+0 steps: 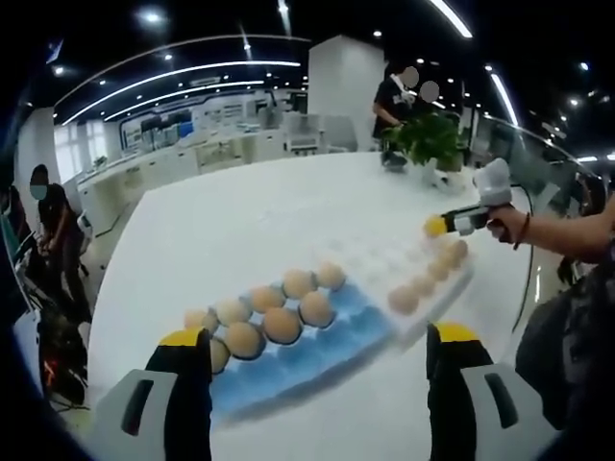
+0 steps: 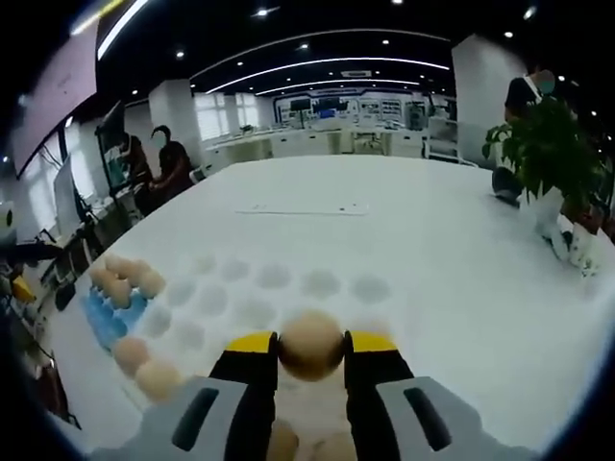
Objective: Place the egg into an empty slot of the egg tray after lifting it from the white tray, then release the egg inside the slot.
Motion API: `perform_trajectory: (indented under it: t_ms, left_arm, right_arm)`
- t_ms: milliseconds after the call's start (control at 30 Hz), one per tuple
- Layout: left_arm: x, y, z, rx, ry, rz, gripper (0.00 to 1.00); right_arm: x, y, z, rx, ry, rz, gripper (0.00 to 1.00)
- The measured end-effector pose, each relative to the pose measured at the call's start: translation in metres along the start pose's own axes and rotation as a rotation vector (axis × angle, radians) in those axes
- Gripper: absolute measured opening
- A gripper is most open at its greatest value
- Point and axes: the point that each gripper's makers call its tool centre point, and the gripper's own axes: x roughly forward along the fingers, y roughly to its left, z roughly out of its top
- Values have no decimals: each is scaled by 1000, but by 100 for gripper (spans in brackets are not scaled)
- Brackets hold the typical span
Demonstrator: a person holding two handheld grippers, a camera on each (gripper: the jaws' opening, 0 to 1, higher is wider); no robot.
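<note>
Above the white tray (image 2: pixel 288 288), the right hand-held gripper (image 2: pixel 311 348) is clamped on 1 egg (image 2: pixel 311 344), lifted; next it should carry it to the blue egg tray (image 1: pixel 317 351). Left hand-held gripper (image 1: pixel 322 360) hangs apart.

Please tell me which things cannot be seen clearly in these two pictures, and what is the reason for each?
- Blue tray, left gripper view: its near end is hidden behind the left gripper, and motion blur smears its slots.
- White tray, right gripper view: its near rows are hidden behind the right gripper and the egg it holds.
- Right gripper, left gripper view: small and far; its jaws cannot be made out.
- Plant, right gripper view: its pot is blurred.
</note>
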Motion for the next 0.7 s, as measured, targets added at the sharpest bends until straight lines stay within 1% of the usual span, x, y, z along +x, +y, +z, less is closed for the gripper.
perform_trajectory:
  t_ms: [200, 433, 700]
  left_arm:
    - [0, 1, 1, -1, -8, -4, 94]
    - [0, 0, 1, -2, -10, -8, 94]
    - [-2, 1, -2, -2, -6, -4, 94]
  right_arm:
    - [1, 9, 2, 1, 2, 21, 27]
    - [4, 28, 6, -11, -1, 58, 27]
    - [7, 44, 8, -25, 1, 91, 27]
